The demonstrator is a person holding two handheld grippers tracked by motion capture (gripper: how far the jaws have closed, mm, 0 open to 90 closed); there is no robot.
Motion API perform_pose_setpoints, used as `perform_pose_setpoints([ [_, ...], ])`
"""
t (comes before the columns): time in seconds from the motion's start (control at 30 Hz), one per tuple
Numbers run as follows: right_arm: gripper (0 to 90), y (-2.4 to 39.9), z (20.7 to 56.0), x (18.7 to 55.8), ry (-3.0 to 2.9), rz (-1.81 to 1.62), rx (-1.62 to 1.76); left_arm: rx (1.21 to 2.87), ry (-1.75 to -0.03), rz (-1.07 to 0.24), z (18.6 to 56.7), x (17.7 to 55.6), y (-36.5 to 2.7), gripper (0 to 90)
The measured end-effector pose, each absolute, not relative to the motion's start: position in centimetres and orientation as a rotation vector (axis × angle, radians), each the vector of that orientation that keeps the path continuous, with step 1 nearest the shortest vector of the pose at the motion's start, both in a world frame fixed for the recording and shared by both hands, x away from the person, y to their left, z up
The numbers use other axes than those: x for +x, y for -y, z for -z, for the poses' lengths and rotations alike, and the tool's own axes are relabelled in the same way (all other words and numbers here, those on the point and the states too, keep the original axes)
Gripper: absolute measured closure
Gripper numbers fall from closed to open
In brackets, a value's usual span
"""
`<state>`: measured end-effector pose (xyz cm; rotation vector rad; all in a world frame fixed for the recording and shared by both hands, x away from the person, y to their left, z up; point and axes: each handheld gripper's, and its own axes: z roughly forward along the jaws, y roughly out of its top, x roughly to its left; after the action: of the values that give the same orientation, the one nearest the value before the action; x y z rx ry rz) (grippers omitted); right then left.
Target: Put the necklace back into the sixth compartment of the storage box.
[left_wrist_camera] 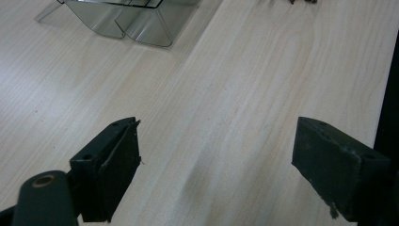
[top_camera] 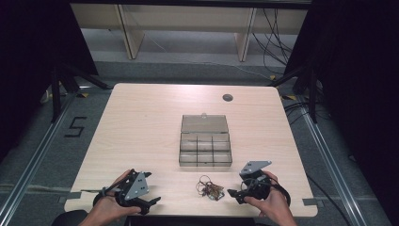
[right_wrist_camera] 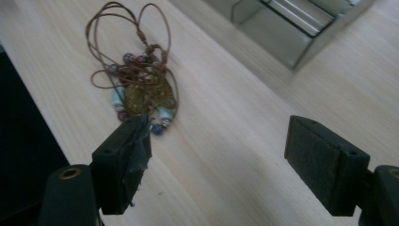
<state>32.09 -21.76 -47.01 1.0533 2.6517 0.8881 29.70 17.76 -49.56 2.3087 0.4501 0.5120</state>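
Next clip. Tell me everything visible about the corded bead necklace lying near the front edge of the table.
The necklace is a tangled heap of thin brown cord loops, with small dark and pale blue beads around a brassy flat pendant. It lies loose on the wooden table, in front of the clear compartment box. Nothing grips it; the right hand-held gripper is open beside it.

A pale wood-grain table (top_camera: 141,122) carries a smoky translucent grey box (top_camera: 205,141) and a brown-corded necklace (right_wrist_camera: 141,80) with pale blue beads; both grippers' jaws are black.
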Motion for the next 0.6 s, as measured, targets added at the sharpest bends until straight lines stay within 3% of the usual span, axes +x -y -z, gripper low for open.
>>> perform_pose_setpoints([
  [0.6,33.2,17.4,47.3,33.3,-2.838,-0.807,0.946,2.304,-0.449,-0.509,49.6,29.8,-17.8,15.0],
])
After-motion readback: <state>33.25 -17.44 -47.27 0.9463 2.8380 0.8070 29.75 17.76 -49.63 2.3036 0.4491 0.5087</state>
